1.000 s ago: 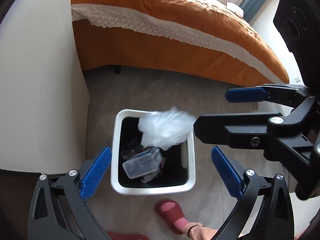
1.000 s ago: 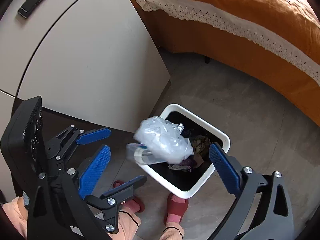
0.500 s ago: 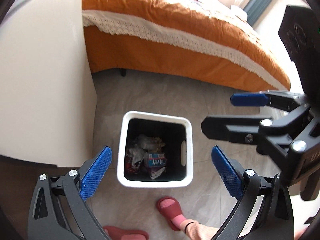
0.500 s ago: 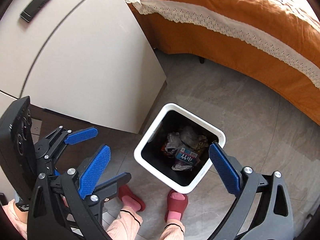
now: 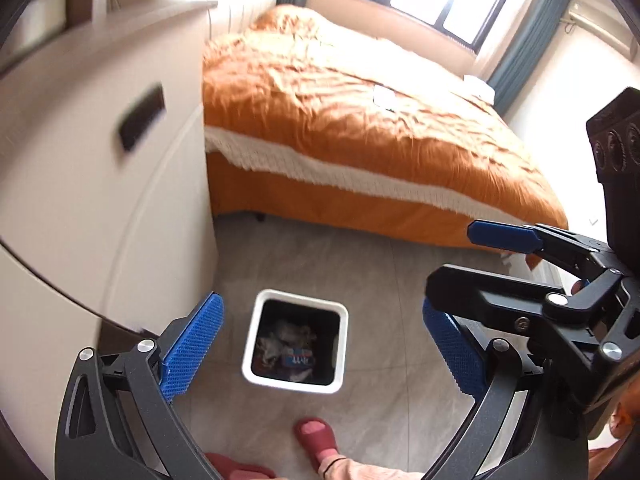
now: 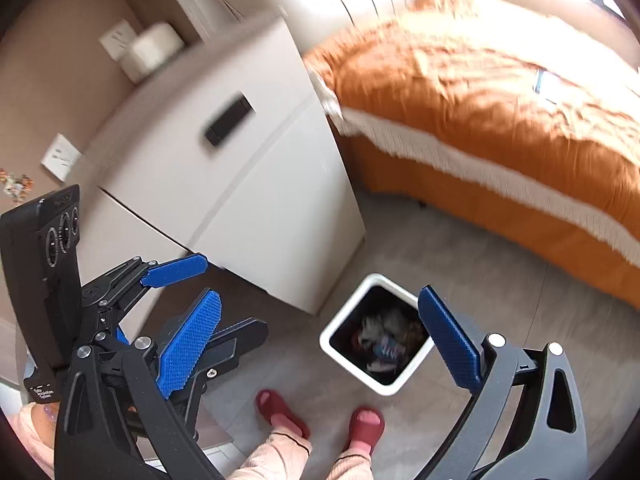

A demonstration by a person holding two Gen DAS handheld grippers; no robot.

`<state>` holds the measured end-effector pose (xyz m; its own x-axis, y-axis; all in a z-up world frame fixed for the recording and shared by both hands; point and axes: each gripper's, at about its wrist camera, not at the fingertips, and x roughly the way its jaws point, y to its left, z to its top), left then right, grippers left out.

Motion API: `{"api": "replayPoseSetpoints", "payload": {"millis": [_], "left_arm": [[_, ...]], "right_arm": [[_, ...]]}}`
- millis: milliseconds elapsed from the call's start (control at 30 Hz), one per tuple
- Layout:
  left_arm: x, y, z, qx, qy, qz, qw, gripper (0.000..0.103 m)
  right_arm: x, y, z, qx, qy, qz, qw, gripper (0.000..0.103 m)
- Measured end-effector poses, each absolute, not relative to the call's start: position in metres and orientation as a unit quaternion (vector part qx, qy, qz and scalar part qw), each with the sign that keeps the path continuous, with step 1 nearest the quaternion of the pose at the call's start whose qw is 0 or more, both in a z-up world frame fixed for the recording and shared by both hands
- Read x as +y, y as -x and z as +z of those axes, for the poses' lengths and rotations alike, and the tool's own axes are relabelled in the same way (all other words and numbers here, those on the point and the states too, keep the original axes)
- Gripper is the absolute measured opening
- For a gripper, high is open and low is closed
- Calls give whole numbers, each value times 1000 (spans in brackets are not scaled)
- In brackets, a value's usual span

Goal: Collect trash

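A white square trash bin [image 5: 343, 344] stands on the grey tiled floor, with crumpled trash [image 5: 288, 348] inside. It also shows in the right wrist view [image 6: 340, 354], with its trash [image 6: 384, 344] blurred. My left gripper [image 5: 320, 350] is open and empty, high above the bin. My right gripper [image 6: 328, 344] is open and empty too, high above the bin. The right gripper shows at the right of the left wrist view [image 5: 472, 256]. The left gripper shows at the left of the right wrist view [image 6: 200, 300].
A white cabinet [image 5: 100, 208] with a dark handle stands left of the bin. A bed with an orange cover [image 5: 360, 128] lies beyond it. The person's feet in red slippers [image 6: 280, 408] stand on the floor just in front of the bin.
The clear plastic bag and container dropped into the bin. Both grippers have since risen and tilted up, so the bin looks smaller and the bed and window come into view.
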<state>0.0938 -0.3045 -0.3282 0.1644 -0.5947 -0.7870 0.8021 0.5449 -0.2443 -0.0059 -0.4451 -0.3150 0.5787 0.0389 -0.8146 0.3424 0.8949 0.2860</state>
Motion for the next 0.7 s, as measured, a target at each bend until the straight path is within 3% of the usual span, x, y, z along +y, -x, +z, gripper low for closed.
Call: {"api": "replayPoseSetpoints", "payload": {"millis": [367,700], "left_arm": [[-239,-68,-183,366,-79,-357,856,98],[-131,-57,-90,279,-50,-199,938,98]], "right_arm": [[-409,12,-177,328,-132,-37,935,98],[-320,-22,-87,239,-57,62,967,98]]}}
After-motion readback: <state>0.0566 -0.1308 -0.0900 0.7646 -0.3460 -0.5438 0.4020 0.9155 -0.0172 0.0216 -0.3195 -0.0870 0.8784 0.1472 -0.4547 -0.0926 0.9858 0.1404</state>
